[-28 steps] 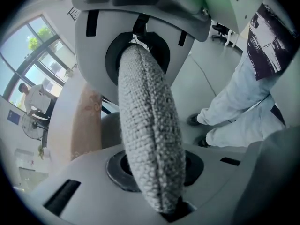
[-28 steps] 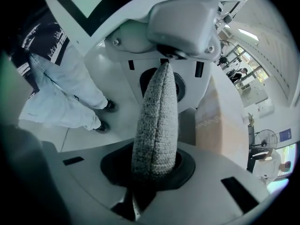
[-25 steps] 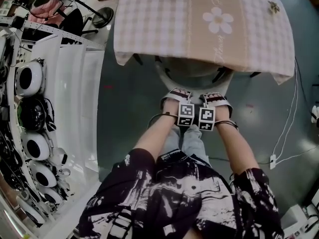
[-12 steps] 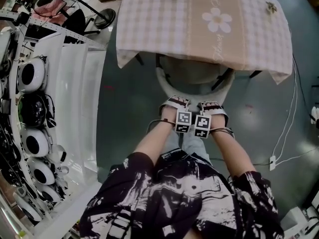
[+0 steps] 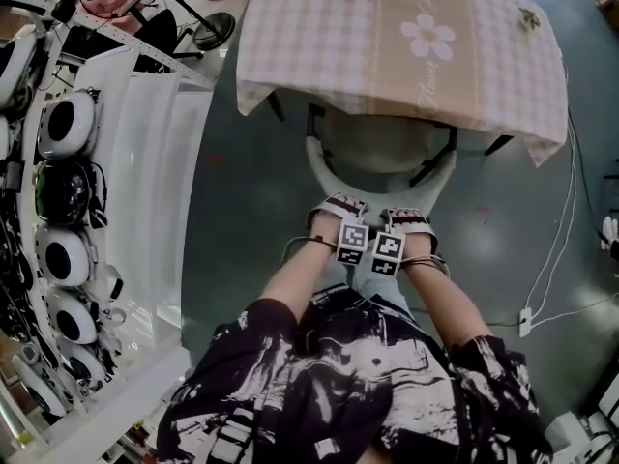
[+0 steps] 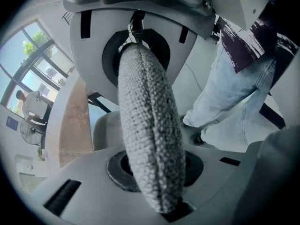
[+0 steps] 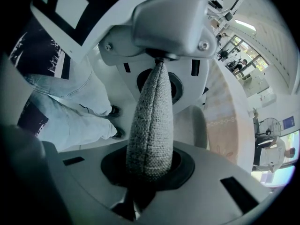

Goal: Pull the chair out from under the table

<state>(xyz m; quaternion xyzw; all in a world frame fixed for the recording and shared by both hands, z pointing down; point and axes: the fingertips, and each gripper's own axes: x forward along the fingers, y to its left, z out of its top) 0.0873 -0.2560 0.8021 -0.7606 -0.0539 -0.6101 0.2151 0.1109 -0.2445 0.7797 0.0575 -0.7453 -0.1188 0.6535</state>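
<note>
The left gripper [image 6: 151,142] shows its grey woven pads [image 6: 137,125] closed together along a central seam between white housing plates [image 6: 89,41], with the chair [image 6: 107,134] and the tablecloth [image 6: 75,121] left of them and a person's jeans-clad legs [image 6: 232,97] on the right.

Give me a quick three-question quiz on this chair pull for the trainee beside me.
1. True or false: the left gripper and the right gripper are both shut on the back of the chair.
2. Relative to the table, the seat is: A) fully clear of it, B) partly under it, C) tipped on its side.
3. What white shape is printed on the table's beige stripe?

Key: 1 true. 2 B. 3 a flower.
</note>
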